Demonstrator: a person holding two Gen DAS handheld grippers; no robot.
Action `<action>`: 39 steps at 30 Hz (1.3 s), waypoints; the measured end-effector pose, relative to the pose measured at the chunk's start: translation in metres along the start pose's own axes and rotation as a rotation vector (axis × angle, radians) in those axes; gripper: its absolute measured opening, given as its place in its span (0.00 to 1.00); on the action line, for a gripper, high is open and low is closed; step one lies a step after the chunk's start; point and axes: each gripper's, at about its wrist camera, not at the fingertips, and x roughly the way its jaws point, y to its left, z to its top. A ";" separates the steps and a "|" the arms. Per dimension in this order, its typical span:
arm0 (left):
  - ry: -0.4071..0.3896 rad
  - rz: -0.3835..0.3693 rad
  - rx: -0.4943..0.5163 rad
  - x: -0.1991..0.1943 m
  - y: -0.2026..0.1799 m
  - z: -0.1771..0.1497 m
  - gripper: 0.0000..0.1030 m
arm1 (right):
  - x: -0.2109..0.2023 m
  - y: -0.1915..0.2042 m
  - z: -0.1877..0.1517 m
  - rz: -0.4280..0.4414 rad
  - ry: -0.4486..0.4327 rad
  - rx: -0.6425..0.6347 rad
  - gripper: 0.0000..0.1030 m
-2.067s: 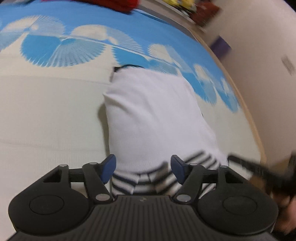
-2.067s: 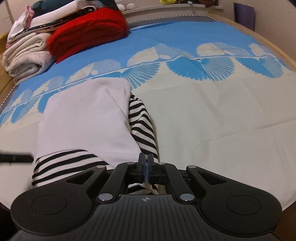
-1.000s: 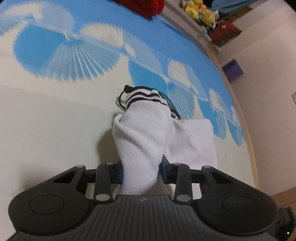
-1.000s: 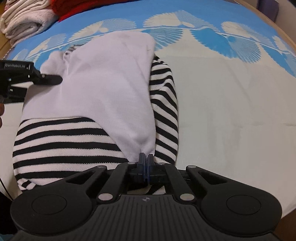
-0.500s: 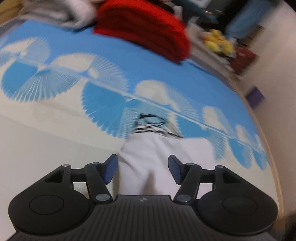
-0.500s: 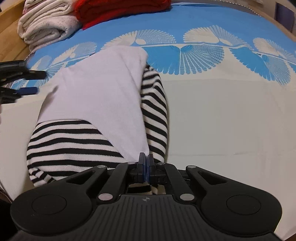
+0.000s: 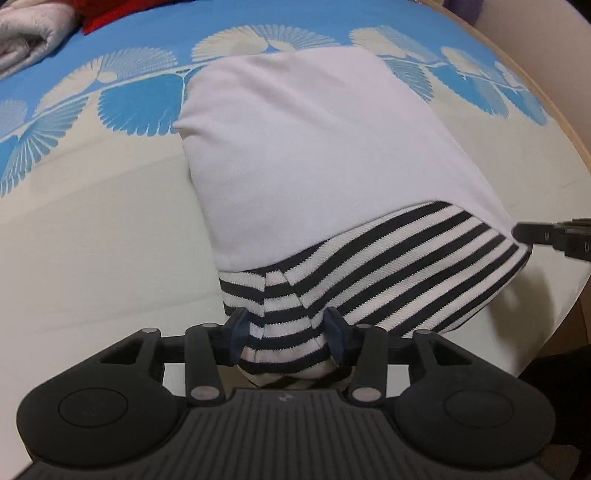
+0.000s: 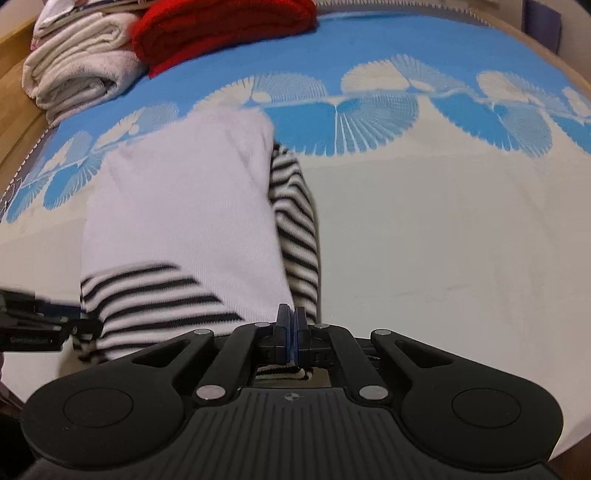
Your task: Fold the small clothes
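Note:
A small white garment with black-and-white striped parts [image 7: 325, 147] lies folded on the patterned cloth [image 7: 92, 229]; it also shows in the right wrist view [image 8: 184, 206]. My left gripper [image 7: 286, 332] has its jaws around the striped near-left corner, with the cloth bunched between them. My right gripper [image 8: 290, 328] is shut on the striped near-right edge [image 8: 299, 229] of the garment. The right gripper's tip shows at the right edge of the left wrist view [image 7: 554, 236], and the left gripper at the left edge of the right wrist view [image 8: 37, 328].
A folded red knit [image 8: 221, 26] and folded cream towels [image 8: 77, 70] are stacked at the far left corner. The wooden table edge [image 7: 554, 92] curves along the right. The cloth is blue with fan shapes at the back and cream in front.
My left gripper left the far end of the garment, came back to the near striped corner and closed around it. My right gripper stayed shut on the striped edge.

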 end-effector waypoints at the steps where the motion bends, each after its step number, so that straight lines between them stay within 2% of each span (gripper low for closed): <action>1: 0.002 0.002 -0.011 -0.001 0.002 -0.001 0.53 | 0.002 -0.001 -0.001 0.026 0.025 0.002 0.00; 2: -0.001 0.000 -0.024 -0.003 0.004 -0.001 0.53 | 0.003 -0.002 -0.001 0.061 0.049 0.005 0.00; 3: -0.008 -0.006 -0.037 -0.006 0.006 0.001 0.54 | 0.001 -0.001 0.001 0.058 0.038 0.000 0.00; 5: -0.018 -0.009 -0.062 -0.009 0.006 0.001 0.54 | -0.008 -0.002 0.010 0.065 -0.021 0.008 0.01; 7: -0.014 0.000 -0.068 -0.008 0.007 0.000 0.58 | -0.019 -0.008 0.021 0.093 -0.117 0.069 0.02; 8: -0.012 0.010 -0.065 -0.009 0.004 0.003 0.59 | -0.023 -0.011 0.028 0.109 -0.165 0.097 0.06; 10: -0.012 0.024 -0.057 -0.012 0.000 0.005 0.60 | -0.024 -0.016 0.041 0.139 -0.222 0.135 0.22; 11: -0.011 0.028 -0.057 -0.012 0.000 0.007 0.60 | -0.020 -0.016 0.049 0.143 -0.236 0.153 0.35; 12: -0.008 0.032 -0.058 -0.012 0.000 0.007 0.60 | -0.015 -0.017 0.056 0.143 -0.242 0.162 0.42; 16: 0.001 0.043 -0.069 -0.009 -0.001 0.010 0.62 | 0.021 -0.020 0.085 0.158 -0.239 0.203 0.44; 18: 0.003 0.048 -0.071 -0.008 -0.002 0.011 0.62 | 0.044 -0.023 0.098 0.180 -0.214 0.244 0.50; 21: 0.008 0.050 -0.078 -0.007 -0.002 0.012 0.62 | 0.072 -0.029 0.111 0.253 -0.179 0.328 0.51; 25: 0.010 0.055 -0.069 -0.006 -0.003 0.014 0.62 | 0.100 -0.024 0.124 0.317 -0.150 0.350 0.53; 28: 0.014 0.050 -0.070 -0.005 -0.002 0.015 0.64 | 0.117 -0.016 0.129 0.310 -0.134 0.316 0.51; 29: 0.015 0.050 -0.073 -0.005 -0.001 0.015 0.66 | 0.119 -0.014 0.130 0.310 -0.143 0.301 0.37; 30: 0.016 0.052 -0.076 -0.005 0.000 0.015 0.67 | 0.118 -0.012 0.131 0.307 -0.160 0.287 0.08; 31: 0.016 0.050 -0.078 -0.005 0.001 0.016 0.67 | 0.116 -0.012 0.132 0.301 -0.185 0.281 0.04; 33: 0.013 0.045 -0.086 -0.005 0.002 0.017 0.67 | 0.109 -0.014 0.133 0.308 -0.242 0.282 0.03; 35: 0.008 0.038 -0.095 -0.005 0.002 0.017 0.69 | 0.105 -0.019 0.134 0.258 -0.261 0.288 0.02; 37: -0.005 0.023 -0.108 -0.008 0.003 0.017 0.71 | 0.109 -0.024 0.134 0.170 -0.232 0.307 0.02; 39: -0.011 0.012 -0.114 -0.009 0.003 0.017 0.73 | 0.120 -0.026 0.130 0.055 -0.161 0.300 0.02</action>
